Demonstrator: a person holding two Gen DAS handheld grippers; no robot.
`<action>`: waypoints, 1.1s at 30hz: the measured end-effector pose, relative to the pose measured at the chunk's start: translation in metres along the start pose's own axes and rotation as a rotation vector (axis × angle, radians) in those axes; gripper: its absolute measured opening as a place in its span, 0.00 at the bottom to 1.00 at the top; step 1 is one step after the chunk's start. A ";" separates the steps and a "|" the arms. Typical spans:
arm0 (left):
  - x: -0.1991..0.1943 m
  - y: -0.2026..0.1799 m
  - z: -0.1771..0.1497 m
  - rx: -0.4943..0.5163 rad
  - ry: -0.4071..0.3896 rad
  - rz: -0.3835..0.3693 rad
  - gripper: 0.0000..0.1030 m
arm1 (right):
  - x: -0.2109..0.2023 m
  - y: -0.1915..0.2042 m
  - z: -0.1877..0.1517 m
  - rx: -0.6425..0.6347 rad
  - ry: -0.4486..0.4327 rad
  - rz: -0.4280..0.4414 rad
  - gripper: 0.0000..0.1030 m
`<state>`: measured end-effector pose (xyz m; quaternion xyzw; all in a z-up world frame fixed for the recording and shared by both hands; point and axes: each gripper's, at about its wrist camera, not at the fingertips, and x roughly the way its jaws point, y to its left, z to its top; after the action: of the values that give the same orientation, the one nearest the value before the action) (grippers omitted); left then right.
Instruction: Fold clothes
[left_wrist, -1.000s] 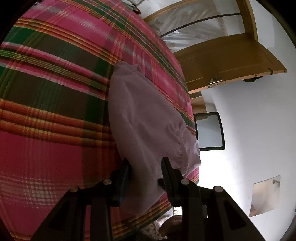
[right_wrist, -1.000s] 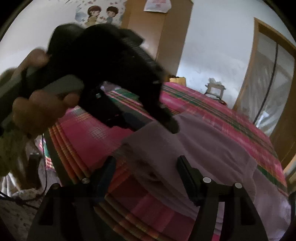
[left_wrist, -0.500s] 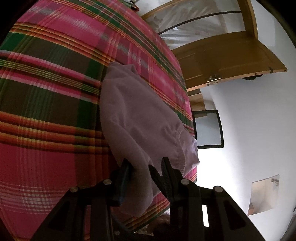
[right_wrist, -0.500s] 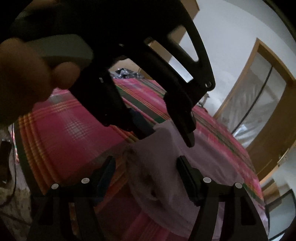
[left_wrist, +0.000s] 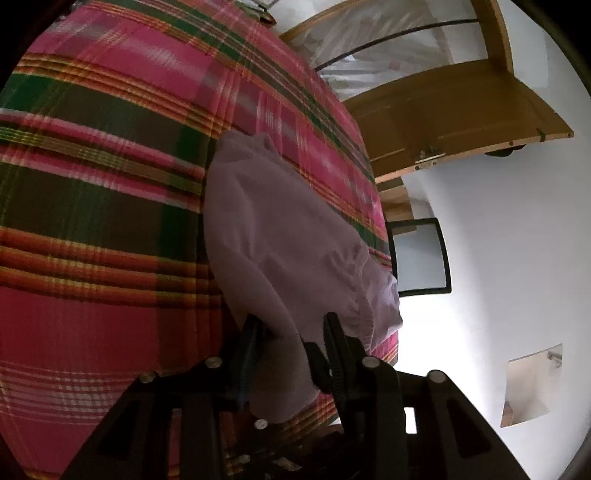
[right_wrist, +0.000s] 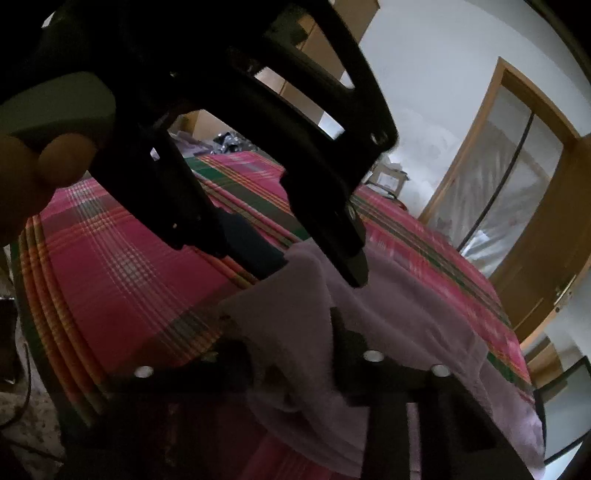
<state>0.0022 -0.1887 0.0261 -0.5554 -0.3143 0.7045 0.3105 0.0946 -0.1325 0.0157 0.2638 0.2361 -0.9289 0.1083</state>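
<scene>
on the plaid bedspread, we have both grippers, left gripper and right gripper, clamped on the lilac garment.

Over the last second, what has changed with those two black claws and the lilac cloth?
The right gripper closed in on the lilac garment, whose near edge now lies between its fingers. The left gripper, seen in the right view at, swung in close above that edge. The garment stayed on the plaid bedspread, cloth still between the left fingers.

A pale lilac garment lies rumpled and elongated on a pink-and-green plaid bedspread, stretching from 12 toward 6 o'clock, gathered elastic hem at 4 o'clock.
</scene>
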 end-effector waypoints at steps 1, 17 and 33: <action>-0.001 0.000 0.000 0.001 -0.005 0.000 0.45 | 0.000 -0.002 0.001 0.005 -0.001 0.002 0.28; 0.017 0.016 0.029 -0.022 0.018 0.093 0.59 | -0.033 -0.026 -0.002 0.118 -0.061 0.079 0.16; 0.047 0.016 0.065 -0.078 0.047 0.074 0.56 | -0.057 -0.019 -0.011 0.144 -0.067 0.122 0.15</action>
<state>-0.0714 -0.1679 -0.0022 -0.5948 -0.3134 0.6895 0.2695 0.1407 -0.1062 0.0452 0.2537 0.1484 -0.9435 0.1531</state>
